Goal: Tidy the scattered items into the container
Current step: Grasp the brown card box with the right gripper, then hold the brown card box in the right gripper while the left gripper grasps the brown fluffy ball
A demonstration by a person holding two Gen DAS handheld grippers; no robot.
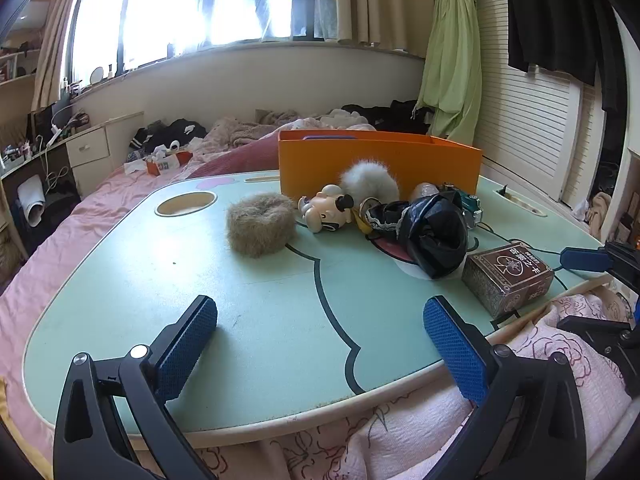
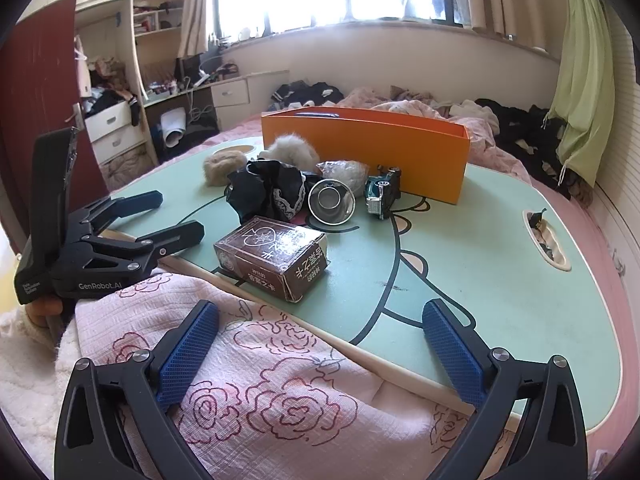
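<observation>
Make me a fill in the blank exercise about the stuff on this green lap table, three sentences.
1. The long cardboard container at the far side of the mint green table is coloured ____.
2. The toy car lies beside the small ____ cup.
3. Nearest the right gripper, the brown printed ____ rests near the table's edge.

Missing: orange; glass; box

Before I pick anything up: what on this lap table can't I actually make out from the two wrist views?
- Inside of the orange box: both views, hidden by its front wall; only a dark edge shows above the rim.
- Clear round item: left wrist view, mostly behind the black cloth.
- Toy car: left wrist view, largely covered by that cloth.
- Slot in the table: right wrist view, contents too small to identify.
</observation>
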